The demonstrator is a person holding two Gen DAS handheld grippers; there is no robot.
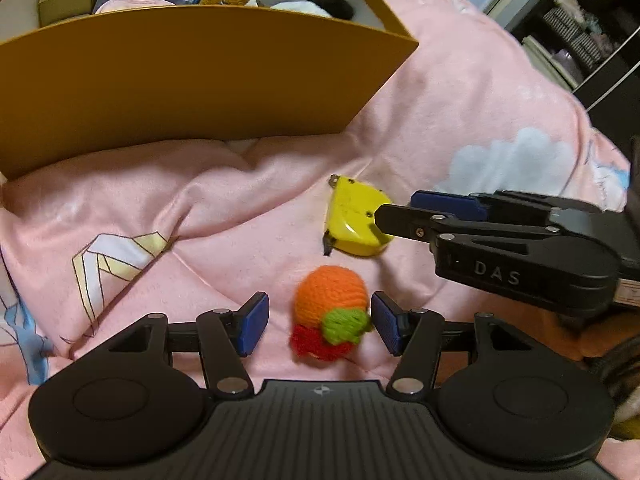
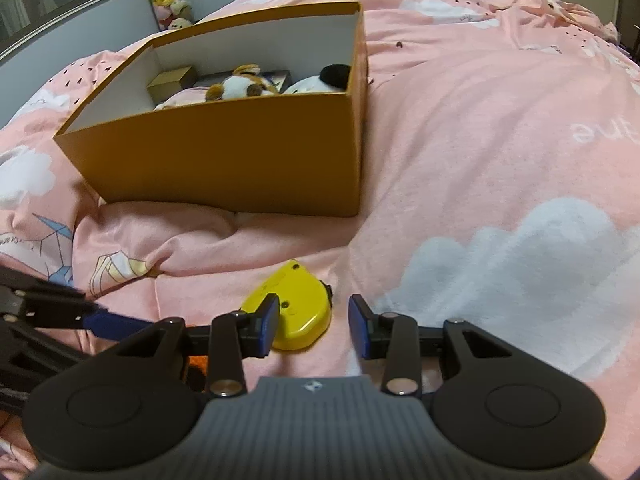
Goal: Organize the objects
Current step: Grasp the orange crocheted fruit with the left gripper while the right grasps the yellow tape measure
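Left gripper (image 1: 320, 324): hovering over the quilt (image 1: 192, 208), jaws standing apart, clamping nothing.
Toy (image 1: 331, 316): lying between the 2 left pads, nearer the right-hand pad, not clearly touching either; orange end pointing away from the camera, red end toward it.
Right gripper (image 2: 313, 327): jaws apart, reaching in from the right.
Tape (image 2: 294, 308): lying on the quilt partly between the right jaws, off toward the left pad, just beyond the toy.
Box (image 2: 224, 152): sitting ahead of both grippers, open-topped, already holding plush.
Likely pairing: left taking toy, right taking tape.
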